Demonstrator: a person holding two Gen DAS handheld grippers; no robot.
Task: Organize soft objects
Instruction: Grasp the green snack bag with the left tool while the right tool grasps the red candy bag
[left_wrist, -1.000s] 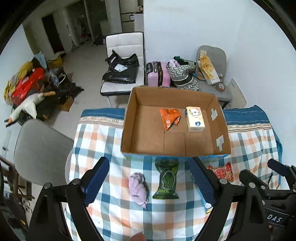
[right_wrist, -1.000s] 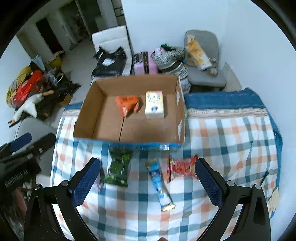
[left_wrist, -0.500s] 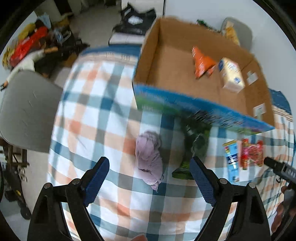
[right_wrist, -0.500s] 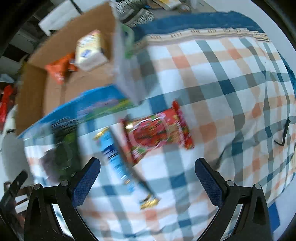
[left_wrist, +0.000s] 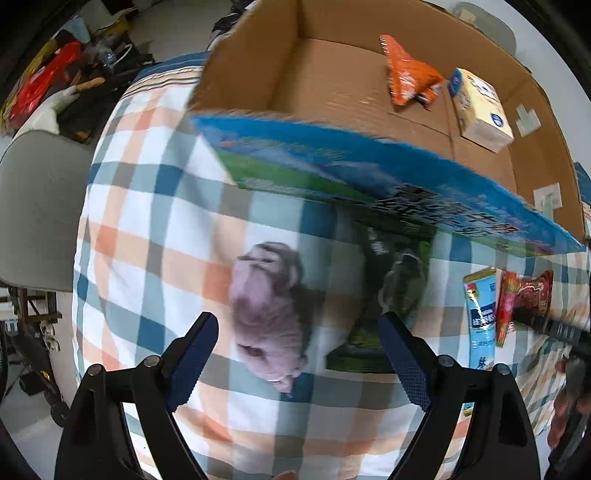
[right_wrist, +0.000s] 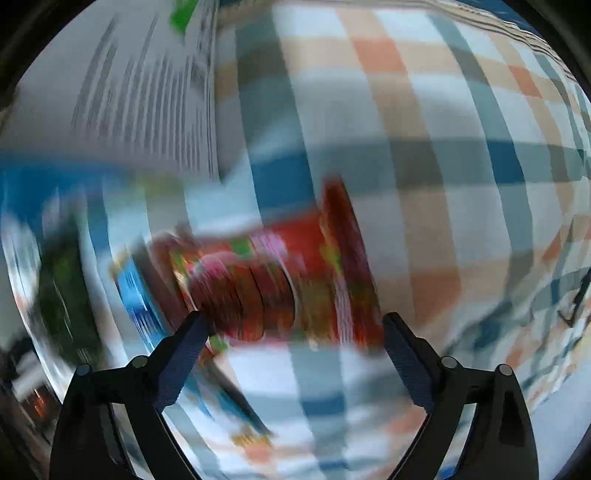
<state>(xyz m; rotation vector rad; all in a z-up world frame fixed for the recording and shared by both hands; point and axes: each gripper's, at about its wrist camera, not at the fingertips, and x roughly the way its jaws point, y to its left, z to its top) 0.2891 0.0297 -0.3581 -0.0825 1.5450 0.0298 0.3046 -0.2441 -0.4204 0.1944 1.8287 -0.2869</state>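
Only the left view shows the cardboard box (left_wrist: 369, 110) – left tongs (left_wrist: 297, 352) wide above a mauve cloth (left_wrist: 269, 314); right tongs (right_wrist: 295, 343) wide over a blurred red packet (right_wrist: 273, 288).

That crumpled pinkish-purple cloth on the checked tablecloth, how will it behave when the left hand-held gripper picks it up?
The crumpled purple cloth looks bunched and folded, so it will probably be floppy, sagging and unfurling once lifted. It seems light for its size. It lies flat on the checked tablecloth, so it should not roll. The open left hand-held gripper may pinch only a fold.

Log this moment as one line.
left hand-held gripper: open over pink cloth | right hand-held gripper: open over red packet | box: two items
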